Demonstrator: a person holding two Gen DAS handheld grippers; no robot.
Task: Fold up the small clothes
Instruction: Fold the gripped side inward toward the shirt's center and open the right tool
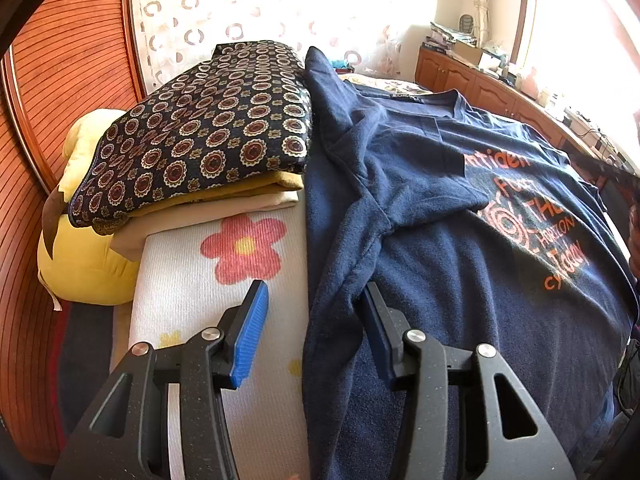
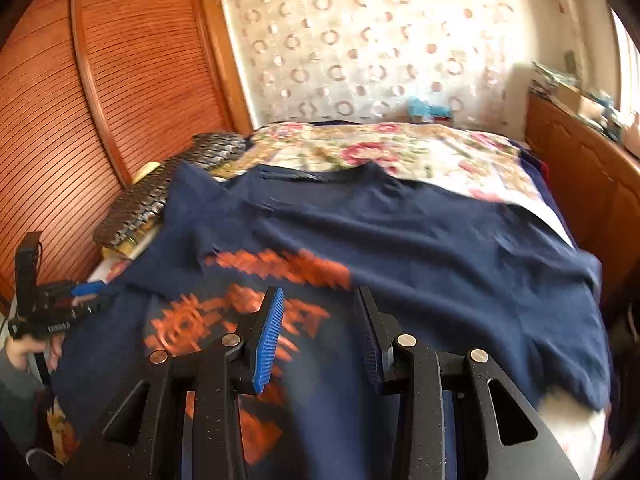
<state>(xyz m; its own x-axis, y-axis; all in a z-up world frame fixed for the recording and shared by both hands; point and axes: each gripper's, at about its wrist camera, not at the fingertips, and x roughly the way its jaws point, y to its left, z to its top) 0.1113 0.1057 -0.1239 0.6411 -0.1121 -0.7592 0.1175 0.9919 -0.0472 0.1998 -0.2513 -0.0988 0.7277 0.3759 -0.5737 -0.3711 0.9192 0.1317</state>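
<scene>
A navy T-shirt (image 1: 460,240) with orange lettering lies spread on the bed, its left sleeve folded in over the chest. My left gripper (image 1: 314,300) is open, its jaws astride the shirt's left side edge, low over the cloth. The shirt also fills the right wrist view (image 2: 420,248), which is motion-blurred. My right gripper (image 2: 318,304) is open and empty, hovering above the orange print. The left gripper also shows at the far left of the right wrist view (image 2: 86,296).
A stack of folded cloth with a dark medallion-patterned piece (image 1: 208,136) on top sits left of the shirt, on a white flowered cover (image 1: 224,280). A yellow pillow (image 1: 80,256) lies by the slatted wooden wall (image 1: 52,80). A floral bedspread (image 2: 380,152) lies beyond; a wooden cabinet (image 2: 580,184) stands at right.
</scene>
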